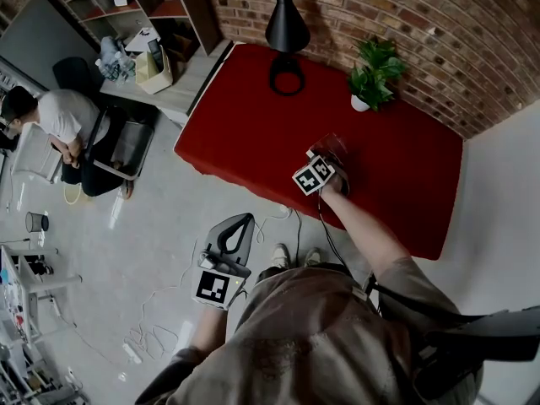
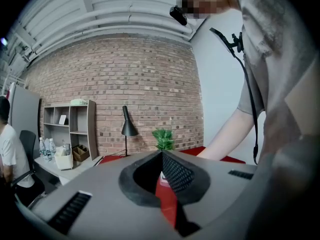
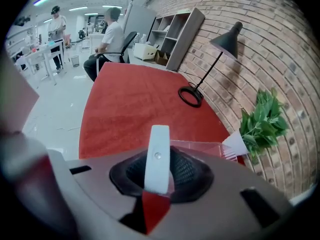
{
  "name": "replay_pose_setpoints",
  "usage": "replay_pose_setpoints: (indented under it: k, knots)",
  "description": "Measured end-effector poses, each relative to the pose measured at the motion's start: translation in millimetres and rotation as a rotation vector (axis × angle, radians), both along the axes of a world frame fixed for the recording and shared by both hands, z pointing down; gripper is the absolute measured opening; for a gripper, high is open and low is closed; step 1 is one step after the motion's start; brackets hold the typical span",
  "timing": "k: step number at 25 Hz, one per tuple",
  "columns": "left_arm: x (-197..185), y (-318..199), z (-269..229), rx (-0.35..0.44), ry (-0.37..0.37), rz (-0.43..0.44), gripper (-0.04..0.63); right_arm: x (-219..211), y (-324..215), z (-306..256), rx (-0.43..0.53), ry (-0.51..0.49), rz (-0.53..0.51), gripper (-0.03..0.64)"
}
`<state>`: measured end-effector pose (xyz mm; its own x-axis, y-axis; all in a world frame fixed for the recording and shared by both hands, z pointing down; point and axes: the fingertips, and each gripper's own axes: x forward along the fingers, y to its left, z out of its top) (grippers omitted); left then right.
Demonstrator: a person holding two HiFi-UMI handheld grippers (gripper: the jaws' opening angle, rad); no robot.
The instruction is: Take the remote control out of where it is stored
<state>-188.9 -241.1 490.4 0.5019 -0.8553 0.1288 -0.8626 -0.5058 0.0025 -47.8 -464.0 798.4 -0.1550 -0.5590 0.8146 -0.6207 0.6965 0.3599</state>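
Observation:
A slim white remote control [image 3: 158, 156] stands upright between the pads of my right gripper [image 3: 160, 165], which is shut on it. Just behind it is a clear plastic holder [image 3: 200, 148] on the red table [image 3: 135, 104]. In the head view the right gripper [image 1: 331, 154] reaches over that holder [image 1: 333, 144] near the table's middle; the remote itself is hidden there. My left gripper [image 1: 236, 224] hangs off the table's near side above the floor. Its jaws are shut on nothing, and its tips [image 2: 161, 156] point toward the table.
A black desk lamp [image 1: 287, 32] with a ring base [image 1: 287, 78] stands at the table's far edge. A potted plant [image 1: 375, 74] is beside the brick wall. A white fan-shaped item [image 3: 240, 146] sits at the holder's right. A seated person [image 1: 51, 116] and shelves [image 1: 135, 7] are at left.

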Motion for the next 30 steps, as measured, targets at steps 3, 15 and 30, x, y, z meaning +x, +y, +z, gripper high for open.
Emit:
replay_pose_setpoints:
  k: [3,15,30]
  knots:
    - [-2,0,2,-0.01,0.003,-0.002,0.005,0,3,-1,-0.007,-0.003,0.004,0.086]
    - [-18,-10,-5,0.026,-0.046,-0.031,0.005,3,1,-38,0.05,-0.109,-0.015,0.083]
    - [-9,-43,-52,0.116,-0.037,-0.036,0.005,19,13,-203,0.31,-0.376,-0.092,0.083]
